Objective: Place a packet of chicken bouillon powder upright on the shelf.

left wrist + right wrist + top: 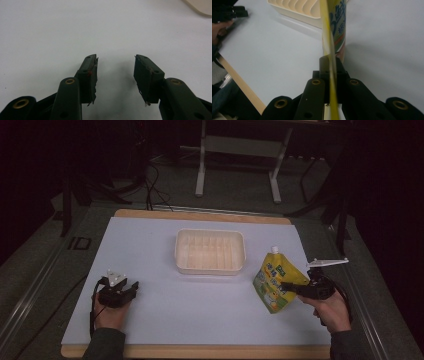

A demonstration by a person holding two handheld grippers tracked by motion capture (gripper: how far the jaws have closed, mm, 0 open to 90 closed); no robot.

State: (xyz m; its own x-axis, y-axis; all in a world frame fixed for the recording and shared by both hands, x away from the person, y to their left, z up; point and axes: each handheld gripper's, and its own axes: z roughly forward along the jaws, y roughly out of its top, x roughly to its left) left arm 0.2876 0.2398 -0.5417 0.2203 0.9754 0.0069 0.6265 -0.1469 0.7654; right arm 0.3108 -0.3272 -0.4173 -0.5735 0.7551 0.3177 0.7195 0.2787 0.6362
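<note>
A yellow spouted pouch [274,280] with green print stands tilted at the right of the pale blue mat, its white cap up. My right gripper [284,285] is shut on the pouch's right edge. In the right gripper view the thin yellow seam [331,75] runs straight between the two black jaws, which are pressed onto it. My left gripper [134,288] rests on the mat at the left, held by a hand. In the left gripper view its fingers [89,75] stand well apart over bare mat, nothing between them.
A cream ribbed plastic tray [210,251] sits in the middle of the mat, behind both grippers; its corner [200,6] shows in the left gripper view. The mat lies on a wooden board [200,351]. Dark floor, cables and a white table frame [238,150] lie beyond.
</note>
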